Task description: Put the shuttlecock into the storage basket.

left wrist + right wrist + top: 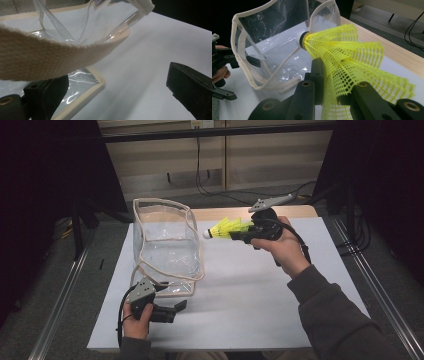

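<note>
The shuttlecock [347,62] is seen in bright yellow, its skirt patterned as an open mesh of small squares; its rounded tip is white, ringed by a thin dark band. The bag [165,245] is made of clear, glossy plastic, edged all round with cream woven tape (a fine ribbed weave is noted in the left gripper view). The right gripper [334,82] and left gripper [175,309] are matt black, with brass-coloured rivets noted on the jaws and a grey plate on top. The table sheet [250,290] is plain white, unpatterned; pale wood is shown beyond its far edge. A dull brown sleeve [330,310] is noted.
</note>
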`<state>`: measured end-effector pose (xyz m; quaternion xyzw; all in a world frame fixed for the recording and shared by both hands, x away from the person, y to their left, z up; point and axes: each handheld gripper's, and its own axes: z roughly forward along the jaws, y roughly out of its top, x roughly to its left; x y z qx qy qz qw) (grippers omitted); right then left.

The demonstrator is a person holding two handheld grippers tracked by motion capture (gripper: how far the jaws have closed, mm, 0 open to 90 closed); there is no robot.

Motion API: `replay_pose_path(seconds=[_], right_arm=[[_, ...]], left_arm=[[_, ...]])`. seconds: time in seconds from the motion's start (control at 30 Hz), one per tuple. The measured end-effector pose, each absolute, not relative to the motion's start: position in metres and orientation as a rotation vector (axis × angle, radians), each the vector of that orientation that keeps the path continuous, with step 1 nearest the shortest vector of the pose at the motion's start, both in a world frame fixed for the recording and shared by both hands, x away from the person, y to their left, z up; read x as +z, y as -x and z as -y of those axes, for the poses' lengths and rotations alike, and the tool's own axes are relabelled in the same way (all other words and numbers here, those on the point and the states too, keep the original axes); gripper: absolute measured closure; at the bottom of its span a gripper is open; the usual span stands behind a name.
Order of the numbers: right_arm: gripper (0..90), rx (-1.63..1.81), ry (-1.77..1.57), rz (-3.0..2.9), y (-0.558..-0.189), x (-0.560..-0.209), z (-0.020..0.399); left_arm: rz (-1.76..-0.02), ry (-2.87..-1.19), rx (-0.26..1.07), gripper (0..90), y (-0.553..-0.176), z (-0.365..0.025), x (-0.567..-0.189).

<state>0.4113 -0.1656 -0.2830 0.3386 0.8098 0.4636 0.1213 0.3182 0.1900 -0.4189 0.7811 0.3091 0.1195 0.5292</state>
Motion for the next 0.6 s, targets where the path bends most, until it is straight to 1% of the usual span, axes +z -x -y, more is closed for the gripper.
replay_pose_path(seconds=[0.27,0.6], right_arm=[[79.2,1.326,-0.942,-2.391,-0.412,-0.272,0.157],[79.2,1.294,-0.882,-2.429,-0.411,-0.263,0.135]], left_arm=[[-0.738,-1.865,0.286,4.2,-0.318,-0.190,-0.419],[-0.739,-1.867,0.286,4.2,-0.318,-0.190,-0.419]])
